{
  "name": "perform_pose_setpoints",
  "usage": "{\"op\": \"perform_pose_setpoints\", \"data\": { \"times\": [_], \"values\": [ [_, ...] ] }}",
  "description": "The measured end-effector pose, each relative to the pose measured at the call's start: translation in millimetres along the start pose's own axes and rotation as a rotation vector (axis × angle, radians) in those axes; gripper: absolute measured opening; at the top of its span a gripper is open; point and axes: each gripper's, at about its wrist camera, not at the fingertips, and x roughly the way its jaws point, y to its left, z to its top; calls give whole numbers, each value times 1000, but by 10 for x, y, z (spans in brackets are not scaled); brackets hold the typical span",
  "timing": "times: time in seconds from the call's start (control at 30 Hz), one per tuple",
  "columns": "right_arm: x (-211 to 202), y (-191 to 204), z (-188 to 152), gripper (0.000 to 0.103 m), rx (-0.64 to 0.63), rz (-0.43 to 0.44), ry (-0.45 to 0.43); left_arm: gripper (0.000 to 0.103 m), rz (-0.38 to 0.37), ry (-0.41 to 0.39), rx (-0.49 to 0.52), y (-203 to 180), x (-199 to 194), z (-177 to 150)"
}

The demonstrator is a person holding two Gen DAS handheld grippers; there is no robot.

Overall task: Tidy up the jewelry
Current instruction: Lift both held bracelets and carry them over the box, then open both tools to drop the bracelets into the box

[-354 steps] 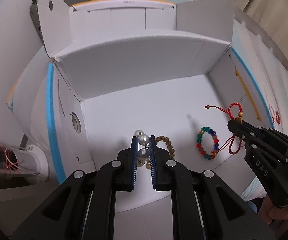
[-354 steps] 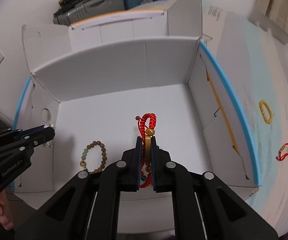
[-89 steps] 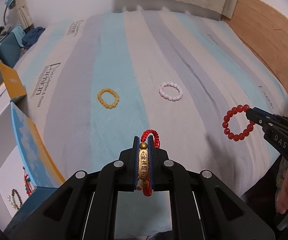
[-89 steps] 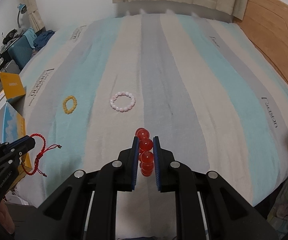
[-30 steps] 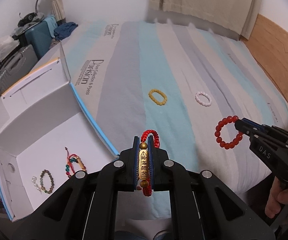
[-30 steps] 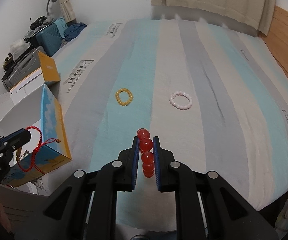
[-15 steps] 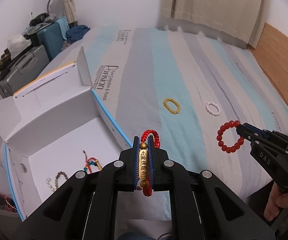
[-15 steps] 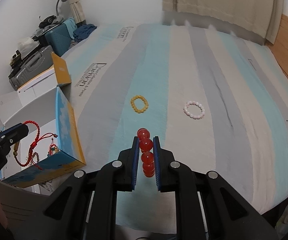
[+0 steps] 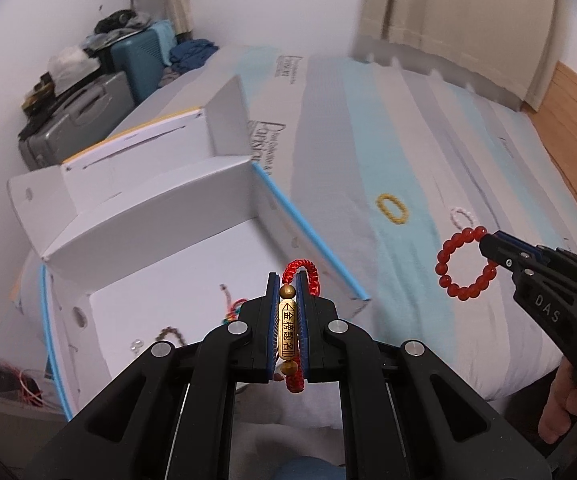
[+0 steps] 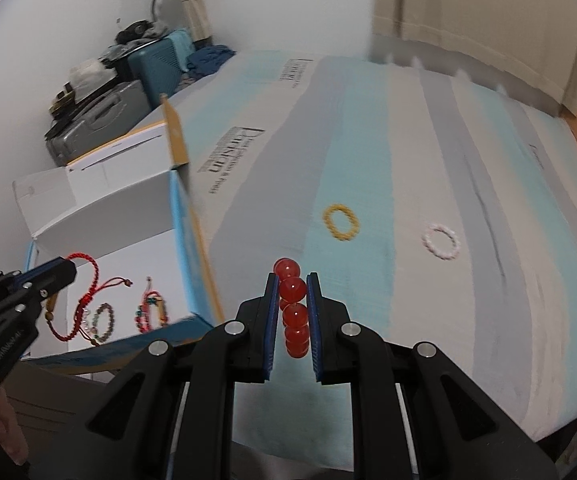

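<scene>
Beside the white box's blue-edged wall (image 9: 308, 236) lay open bedspread (image 10: 408, 168). Left gripper (image 9: 288, 280) clamped a red cord bracelet (image 9: 290, 328); right gripper (image 10: 291, 280) clamped a red bead bracelet (image 10: 293, 304).

I see a bed (image 10: 428, 152) with a cover striped in pale blue, grey and cream. A yellow bead bracelet (image 10: 340, 222) lies flat on a blue stripe, and a pink-white bead bracelet (image 10: 441, 241) lies near it on a grey one. The open white box (image 9: 160, 216) seems to rest at the bed's edge, though blur hides its footing.
</scene>
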Motion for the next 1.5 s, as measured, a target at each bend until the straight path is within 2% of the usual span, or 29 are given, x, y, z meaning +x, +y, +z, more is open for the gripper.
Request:
{"op": "perform_pose_setpoints", "data": {
  "times": [0.4,0.8,1.13,1.5],
  "values": [
    [274,913,134,13,-114,85,19,7,54,23,-82,756,74,-101],
    [751,1552,56,13,-195,122,95,7,87,87,-178,1463,356,-363],
    [1182,1850,-114,13,-244,108,185,7,74,180,-224,1776,710,-640],
    [1470,1876,-207,13,-249,90,245,7,64,248,-224,1859,958,-735]
  ]
}}
